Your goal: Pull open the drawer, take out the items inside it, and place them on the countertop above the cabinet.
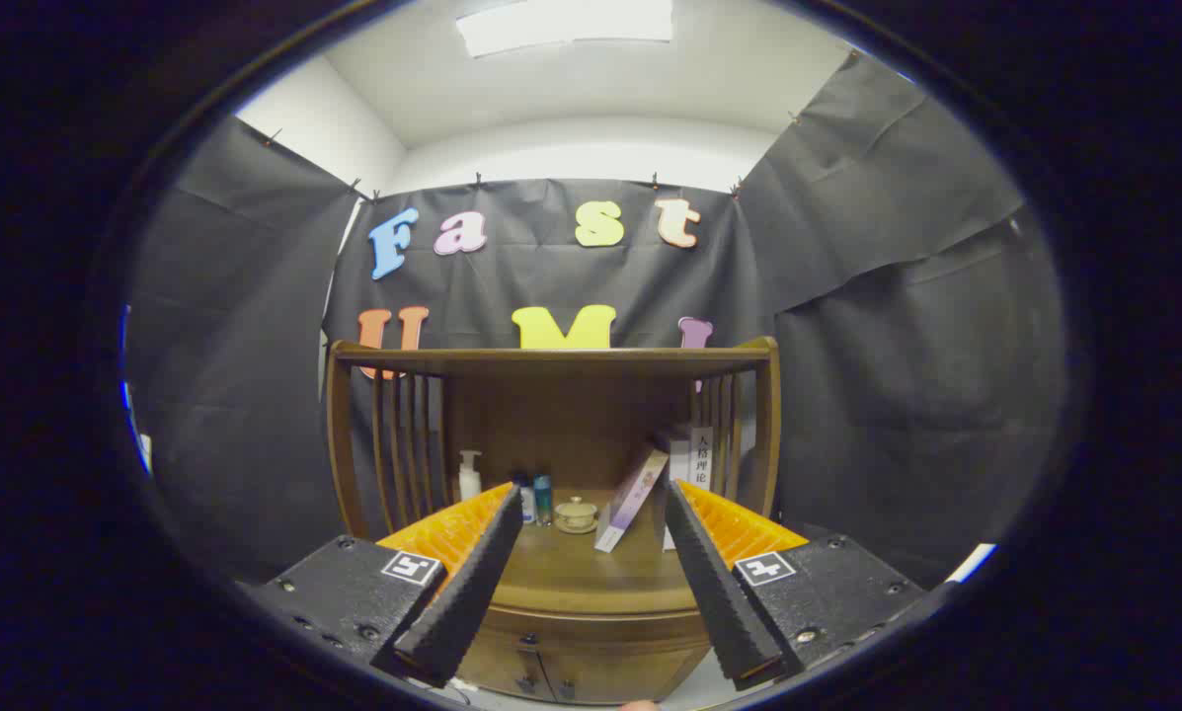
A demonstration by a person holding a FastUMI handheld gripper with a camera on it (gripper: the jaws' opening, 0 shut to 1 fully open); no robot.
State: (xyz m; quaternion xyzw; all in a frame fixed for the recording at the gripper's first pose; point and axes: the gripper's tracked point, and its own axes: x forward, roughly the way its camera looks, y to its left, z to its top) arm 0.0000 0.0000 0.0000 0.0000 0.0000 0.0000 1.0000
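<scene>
Well ahead of the claw (pixel 591 583) stands the cabinet (pixel 591 632), a wooden piece with a slatted frame rising over its countertop (pixel 591 573). The claw hangs wide open with nothing between its fingers; the countertop and the cabinet front show through the gap. Neither finger touches any wood.

Below the countertop's curved front edge, between the two fingertips, lies the drawer (pixel 591 627), shut flush with the cabinet face. Under it sit two small doors with dark knobs (pixel 528 681). What the drawer holds cannot be seen.

On the countertop, beyond the fingers, several things stand toward the back. A white pump bottle (pixel 469 476) is nearest the left slats (pixel 408 444). Just right of it, partly hidden behind the left finger, are two small bottles (pixel 541 499), one with a blue body. A small lidded cup on a saucer (pixel 577 514) sits near the middle. To its right a book (pixel 632 499) leans tilted, and another book (pixel 694 459) stands upright against the right slats. A flat top shelf (pixel 551 354) spans the frame above them.
</scene>
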